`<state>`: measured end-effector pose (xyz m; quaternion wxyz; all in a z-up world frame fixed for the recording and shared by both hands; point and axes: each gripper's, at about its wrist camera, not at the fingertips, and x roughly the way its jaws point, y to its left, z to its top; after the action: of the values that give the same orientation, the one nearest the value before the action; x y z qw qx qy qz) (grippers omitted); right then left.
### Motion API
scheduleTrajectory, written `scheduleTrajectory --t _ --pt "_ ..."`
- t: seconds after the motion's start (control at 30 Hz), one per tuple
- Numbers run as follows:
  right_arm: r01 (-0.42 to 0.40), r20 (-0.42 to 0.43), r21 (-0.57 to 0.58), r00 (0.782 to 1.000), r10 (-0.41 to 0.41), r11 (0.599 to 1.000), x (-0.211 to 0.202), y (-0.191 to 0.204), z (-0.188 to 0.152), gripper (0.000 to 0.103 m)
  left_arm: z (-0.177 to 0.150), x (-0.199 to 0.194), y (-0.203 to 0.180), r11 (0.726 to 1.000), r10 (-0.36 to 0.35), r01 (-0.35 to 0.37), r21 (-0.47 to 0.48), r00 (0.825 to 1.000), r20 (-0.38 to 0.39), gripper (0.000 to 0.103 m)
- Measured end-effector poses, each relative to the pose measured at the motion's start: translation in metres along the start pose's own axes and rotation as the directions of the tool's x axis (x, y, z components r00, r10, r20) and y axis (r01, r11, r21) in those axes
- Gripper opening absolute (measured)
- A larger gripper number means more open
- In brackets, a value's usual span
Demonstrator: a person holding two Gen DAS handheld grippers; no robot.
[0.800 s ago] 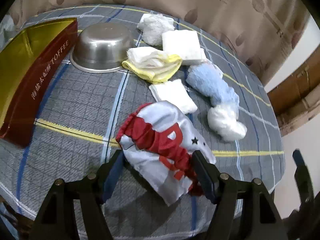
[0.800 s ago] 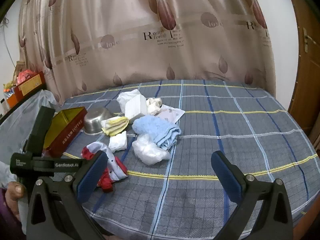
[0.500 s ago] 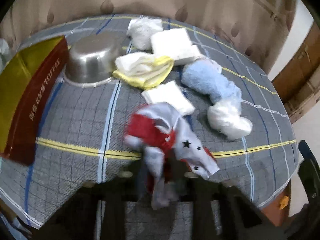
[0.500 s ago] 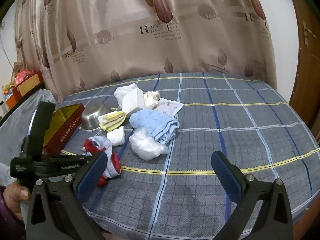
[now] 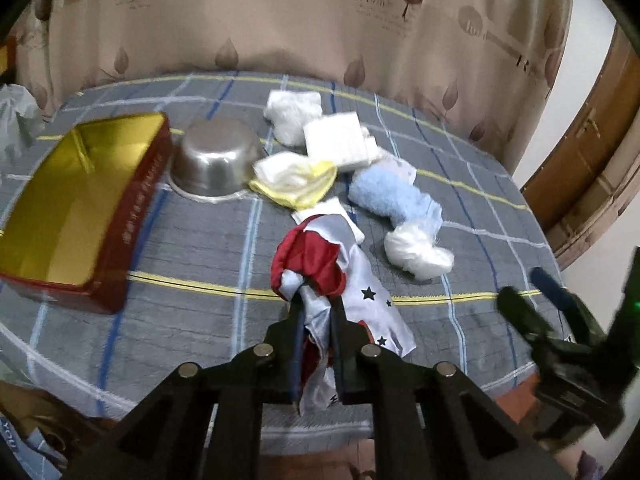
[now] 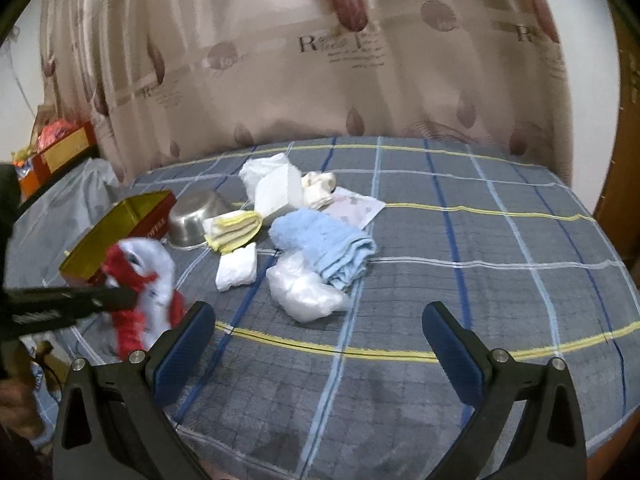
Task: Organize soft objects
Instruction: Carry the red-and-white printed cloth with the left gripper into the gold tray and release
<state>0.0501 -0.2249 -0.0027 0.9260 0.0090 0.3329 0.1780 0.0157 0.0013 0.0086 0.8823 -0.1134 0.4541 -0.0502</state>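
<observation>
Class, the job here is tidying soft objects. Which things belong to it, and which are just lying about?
Belong:
- red-and-white starred cloth, pinched in the left gripper
- light blue terry towel
- yellow-edged folded cloth
- open red-and-gold tin box, probably the container

Lying about:
- upturned steel bowl
- printed paper sheet

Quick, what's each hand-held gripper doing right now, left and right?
Left hand-held gripper: shut on the red and white star-print cloth.
Right hand-held gripper: open, holding nothing.

We see a beige leaf-printed curtain (image 6: 320,60) behind | grey plaid-covered round table (image 6: 480,260) in front | brown wooden door frame (image 5: 580,184) right | white wall (image 5: 560,120) beside it
</observation>
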Motion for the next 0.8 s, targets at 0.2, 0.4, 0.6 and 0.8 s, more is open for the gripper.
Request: scheduleTrajectory --t 0.2,0.4,0.6,0.8 --pt "-0.018 -0.045 -0.040 0.999 0.016 0.999 0.026 0.008 0.011 0.103 0.014 -0.039 0.024 0.999 0.014 -0.013 -0.031 0.998 0.062 0.011" --pt "0.015 -0.087 -0.178 0.996 -0.031 0.984 0.049 0.025 0.022 0.093 0.039 -0.070 0.064 0.994 0.101 -0.095 -0.051 0.987 0.125 0.012" --pt "0.008 -0.155 -0.203 0.987 -0.040 0.979 0.071 0.023 0.024 0.092 0.066 -0.070 0.113 0.971 0.237 -0.231 -0.062 0.962 0.134 0.012" --pt "0.004 -0.230 -0.232 0.971 -0.059 0.973 0.090 0.028 0.017 0.072 0.089 -0.052 0.163 0.939 0.342 -0.335 -0.077 0.933 0.110 0.012"
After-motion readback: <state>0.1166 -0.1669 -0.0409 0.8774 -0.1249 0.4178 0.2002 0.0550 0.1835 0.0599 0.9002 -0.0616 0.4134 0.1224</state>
